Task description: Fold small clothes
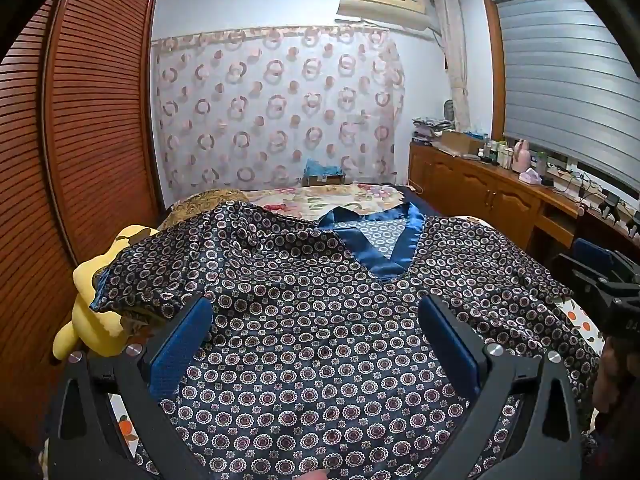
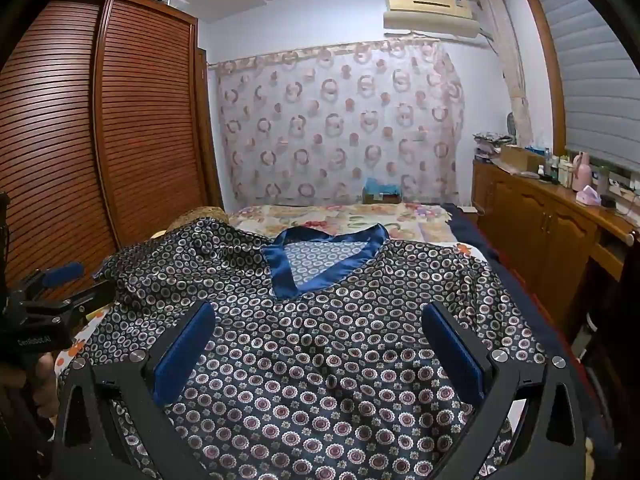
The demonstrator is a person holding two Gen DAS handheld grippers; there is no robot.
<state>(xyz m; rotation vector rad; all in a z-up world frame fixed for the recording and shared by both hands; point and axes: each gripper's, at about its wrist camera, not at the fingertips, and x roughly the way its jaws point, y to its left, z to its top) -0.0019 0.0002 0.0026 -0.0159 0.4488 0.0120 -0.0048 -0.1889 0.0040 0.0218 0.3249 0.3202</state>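
**Both tongs spread over the unfolded top**

Left gripper [image 1: 316, 320]: jaws fully spread, nothing pinched. Right gripper [image 2: 320, 328]: same, empty. Both hover above the lower body of the satin top [image 1: 320, 320], on the near side of its blue V-neck collar [image 1: 380, 240]. Top lies flat, face up on the bed [image 2: 340, 214]; the sleeve left of the collar is rumpled, part draped over a yellow plush toy [image 1: 92, 320]. Judgement: light, limp, glossy, probably slippery. Pinch hem corners or sleeve cuffs firmly.

Glossy satin cloth shirt [image 1: 320, 320], slatted polished wood wardrobe [image 1: 100, 120], sheer patterned curtain [image 1: 276, 108].
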